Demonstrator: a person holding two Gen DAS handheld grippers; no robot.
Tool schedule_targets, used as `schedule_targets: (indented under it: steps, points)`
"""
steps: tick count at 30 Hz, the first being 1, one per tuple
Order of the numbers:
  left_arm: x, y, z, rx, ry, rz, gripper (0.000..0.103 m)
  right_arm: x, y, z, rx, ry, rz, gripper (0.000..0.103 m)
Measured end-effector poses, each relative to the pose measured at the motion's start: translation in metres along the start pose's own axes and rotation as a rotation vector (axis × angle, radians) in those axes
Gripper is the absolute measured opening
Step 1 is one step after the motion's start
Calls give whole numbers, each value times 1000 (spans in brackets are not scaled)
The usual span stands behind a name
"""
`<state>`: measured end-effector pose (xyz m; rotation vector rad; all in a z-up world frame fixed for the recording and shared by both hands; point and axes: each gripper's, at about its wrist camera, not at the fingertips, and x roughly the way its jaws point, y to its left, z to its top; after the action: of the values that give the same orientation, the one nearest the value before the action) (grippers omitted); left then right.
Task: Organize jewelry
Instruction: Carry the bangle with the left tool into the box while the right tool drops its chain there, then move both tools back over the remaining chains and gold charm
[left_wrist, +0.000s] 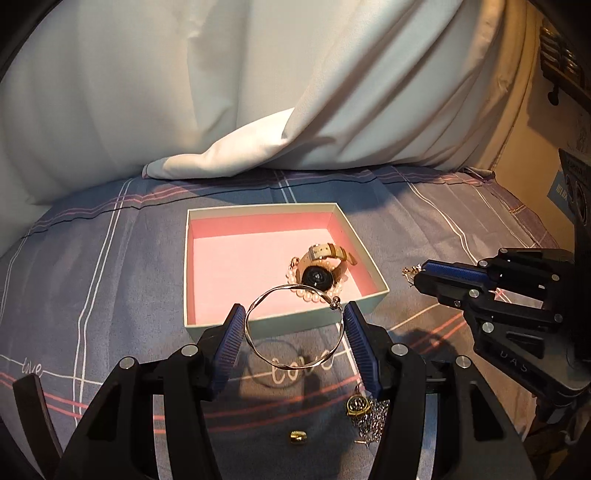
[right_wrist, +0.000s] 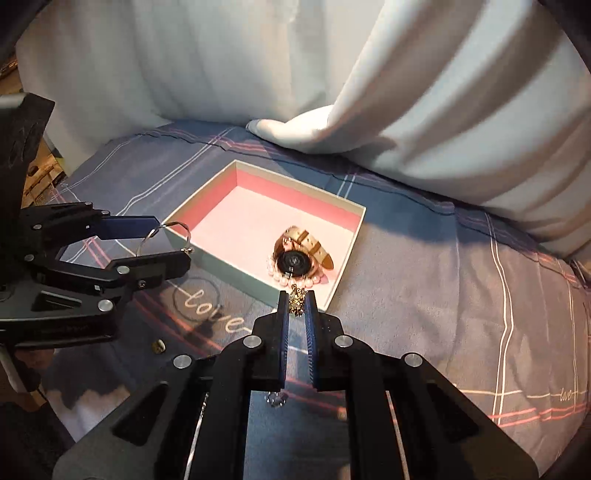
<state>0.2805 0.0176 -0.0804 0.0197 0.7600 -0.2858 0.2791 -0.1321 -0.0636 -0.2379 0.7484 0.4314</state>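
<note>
A silver twisted bangle (left_wrist: 295, 363) hangs between the blue pads of my left gripper (left_wrist: 295, 312), which is shut on it just in front of the box. The same bangle (right_wrist: 181, 224) and left gripper (right_wrist: 171, 240) show at the left of the right wrist view. My right gripper (right_wrist: 297, 301) is shut on a small gold chain piece (right_wrist: 295, 295) above the box's near corner. Its tip (left_wrist: 417, 277) shows at the right of the left wrist view. The pink-lined box (left_wrist: 258, 208) (right_wrist: 295, 184) holds a beige-strapped watch (left_wrist: 321, 273) (right_wrist: 293, 260) and a pearl bracelet (left_wrist: 314, 295) (right_wrist: 280, 278).
On the blue-grey plaid bedspread (left_wrist: 110, 277) lie a gold bead (left_wrist: 298, 436) (right_wrist: 159, 346) and a silver chain with a gold pendant (left_wrist: 360, 406). A small glinting piece (right_wrist: 276, 398) shows under my right gripper. A white draped cloth (left_wrist: 258, 92) closes the back.
</note>
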Motion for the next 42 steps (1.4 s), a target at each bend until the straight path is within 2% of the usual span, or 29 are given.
schedule_targets:
  steps: [4,7,11,17,29,31,32,33,34,35,36,39,42]
  points:
    - [5,9,41,-34,-37,15,54,9,-4,39,1,-72,-11,9]
    - [14,19,68,-85,-32,3,54,19,-12,61,32,-107,-5,9]
    - [31,27,89,-110,-20,21,54,40,-18,77,54,-108,-10,9]
    - [65,41,89,-173,59,25,54,72,-21,79,45,-46,-12,9]
    - [95,50,84,-201,124,35,54,101,-27,64,68,35,6,9]
    - [95,53,84,-220,122,31,64,103,-26,61,67,56,19,10]
    - [94,54,84,-232,116,31,76,102,-25,59,61,58,13,15]
    - [91,55,84,-242,107,23,83,100,-23,57,56,56,1,30]
    - [88,56,85,-251,98,9,84,97,-23,55,54,50,-5,40]
    - [84,55,86,-255,87,-9,88,93,-21,52,52,37,-12,63]
    - [79,55,86,-256,77,-28,92,88,-19,50,45,21,-26,72]
    - [60,52,84,-254,36,-46,96,74,-18,44,51,3,-42,74]
    - [42,50,74,-254,6,-50,97,55,-21,33,84,-27,-52,83]
